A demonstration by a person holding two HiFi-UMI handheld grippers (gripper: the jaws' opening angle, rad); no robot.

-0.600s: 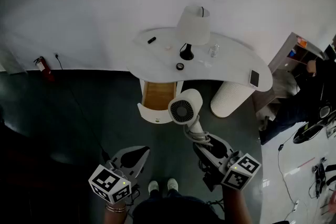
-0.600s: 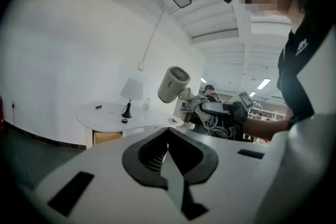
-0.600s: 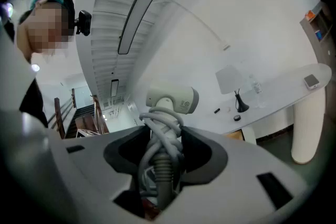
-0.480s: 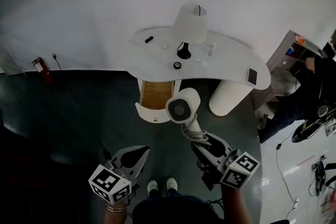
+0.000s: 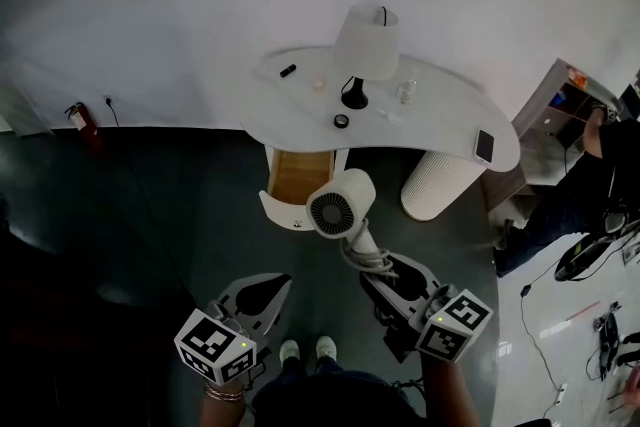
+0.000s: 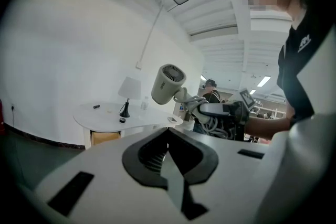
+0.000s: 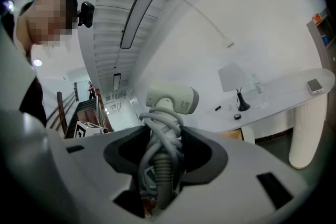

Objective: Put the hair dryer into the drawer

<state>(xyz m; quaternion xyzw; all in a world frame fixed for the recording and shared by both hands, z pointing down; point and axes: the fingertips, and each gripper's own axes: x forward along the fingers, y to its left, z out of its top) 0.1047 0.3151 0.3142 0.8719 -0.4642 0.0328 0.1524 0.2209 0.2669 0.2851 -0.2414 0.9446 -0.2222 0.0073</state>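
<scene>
while the right hand-held gripper (image 5: 386, 269) pinches its cord-wrapped handle, the cream hair dryer (image 5: 340, 203) has edged toward the drawer (image 5: 297, 177); the left hand-held gripper (image 5: 267, 288) is pressed together, empty.

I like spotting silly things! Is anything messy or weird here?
Nothing spilled or broken. The hair dryer is up in the air, held by the right gripper, its cord wound round the handle. The drawer under the white table stands open.
</scene>
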